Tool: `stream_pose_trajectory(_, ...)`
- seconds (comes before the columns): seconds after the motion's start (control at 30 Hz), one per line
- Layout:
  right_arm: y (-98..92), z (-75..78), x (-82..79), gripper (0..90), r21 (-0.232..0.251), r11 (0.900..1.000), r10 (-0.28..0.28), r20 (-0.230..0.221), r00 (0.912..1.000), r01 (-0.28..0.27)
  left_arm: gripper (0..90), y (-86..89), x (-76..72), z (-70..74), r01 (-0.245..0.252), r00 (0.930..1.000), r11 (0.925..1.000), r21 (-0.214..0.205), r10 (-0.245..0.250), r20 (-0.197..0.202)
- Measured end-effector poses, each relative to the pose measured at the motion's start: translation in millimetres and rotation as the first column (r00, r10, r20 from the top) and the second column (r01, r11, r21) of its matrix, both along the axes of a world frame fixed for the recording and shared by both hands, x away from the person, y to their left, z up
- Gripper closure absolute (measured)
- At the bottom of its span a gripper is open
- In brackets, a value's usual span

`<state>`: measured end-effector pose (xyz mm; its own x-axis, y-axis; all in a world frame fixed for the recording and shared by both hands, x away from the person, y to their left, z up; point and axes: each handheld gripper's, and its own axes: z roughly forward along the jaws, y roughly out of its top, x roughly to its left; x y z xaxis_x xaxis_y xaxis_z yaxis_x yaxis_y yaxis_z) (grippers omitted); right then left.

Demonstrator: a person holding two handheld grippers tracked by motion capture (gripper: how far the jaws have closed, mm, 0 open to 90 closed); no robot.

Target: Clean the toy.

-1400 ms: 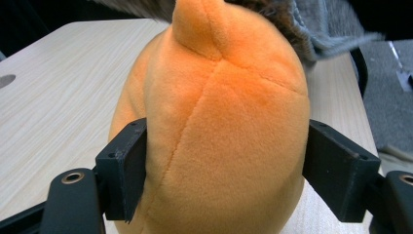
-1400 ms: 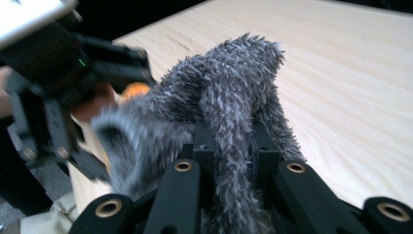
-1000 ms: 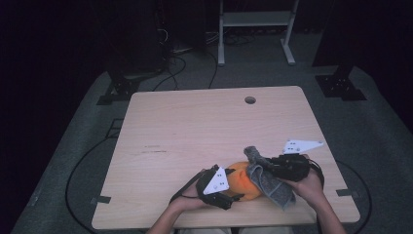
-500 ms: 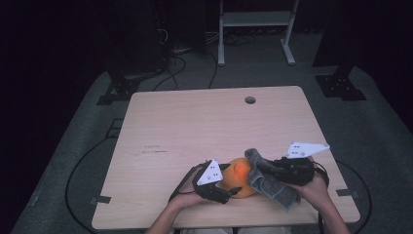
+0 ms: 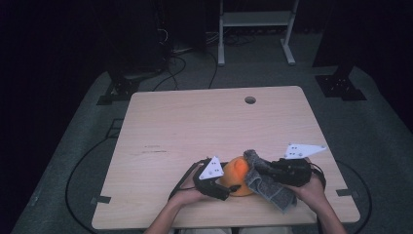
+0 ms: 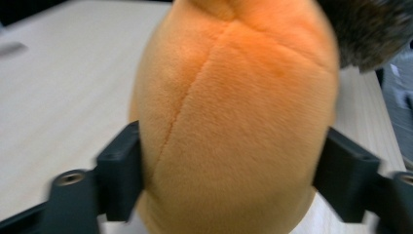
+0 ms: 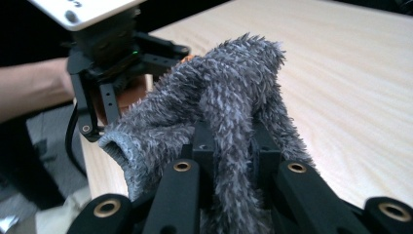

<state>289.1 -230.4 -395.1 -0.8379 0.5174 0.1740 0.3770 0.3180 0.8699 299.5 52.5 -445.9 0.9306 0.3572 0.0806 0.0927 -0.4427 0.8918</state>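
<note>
An orange plush ball [image 5: 237, 170] sits near the table's front edge, between both hands. My left gripper [image 5: 228, 186] comes at it from the left. In the left gripper view its jaws [image 6: 234, 165] have just been closing, and the pads press into both sides of the plush [image 6: 234, 112]. My right gripper [image 5: 261, 171] points left from the right hand, shut on a shaggy grey cloth [image 5: 269, 189]. The cloth drapes against the ball's right side. In the right gripper view the cloth [image 7: 219, 97] is pinched between the jaws [image 7: 233, 141] and bunches up over them.
The light wooden table [image 5: 195, 126] has a round cable hole [image 5: 250, 100] near its far edge. Both forearms enter at the front edge. Cables lie on the grey floor to the left, and a white metal stand [image 5: 255, 29] is behind the table.
The left gripper's grey plate has shifted slightly left and tilted, uncovering more of the orange plush. The right gripper and grey cloth stay about where they were.
</note>
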Motion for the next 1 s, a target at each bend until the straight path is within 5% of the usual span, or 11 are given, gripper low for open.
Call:
stream_pose_trajectory(0.1, -3.5, 4.0, 0.7, 76.7, 0.046, 0.9984, -0.032, 0.014, 0.9994, 0.032, 28.2, 1.9, -4.7, 15.6, -0.029, 0.9975, 0.9995, -0.015, 0.030, 0.064)
stream_pose_trajectory(0.23, -7.1, -0.5, 7.7, 76.9, 0.114, 0.9925, -0.042, -0.024, 0.9988, 0.044, 28.0, 9.4, -8.0, 30.4, -0.025, 0.9963, 0.9995, -0.019, 0.027, 0.081)
stream_pose_trajectory(0.37, -0.8, -20.8, 16.6, 76.5, 0.078, 0.9938, -0.073, -0.091, 0.9932, 0.080, 23.8, 9.3, -3.6, 20.5, -0.043, 0.9980, 0.9968, 0.067, 0.040, 0.049)
stream_pose_trajectory(0.5, 0.3, -36.7, 23.4, 76.7, 0.061, 0.9932, -0.090, -0.143, 0.9856, 0.099, 19.7, 6.3, -1.9, 14.4, -0.069, 0.9972, 0.9958, 0.060, 0.067, 0.032)
stream_pose_trajectory(0.67, -6.0, -8.2, 12.6, 76.7, 0.090, 0.9921, -0.083, -0.052, 0.9952, 0.087, 18.7, 0.6, -1.1, 13.0, -0.082, 0.9961, 0.9953, 0.052, 0.080, 0.037)
stream_pose_trajectory(0.83, 16.0, 15.4, 1.9, 76.6, 0.083, 0.9952, -0.055, 0.040, 0.9977, 0.052, 17.0, -10.5, -6.8, 11.4, -0.052, 0.9963, 0.9972, 0.054, 0.048, 0.072)
stream_pose_trajectory(1.0, 27.4, 2.3, 9.2, 77.0, 0.005, 0.9970, -0.077, 0.013, 0.9969, 0.077, 13.0, 2.6, -3.1, 15.7, -0.012, 0.9988, 0.9999, 0.004, 0.011, 0.049)
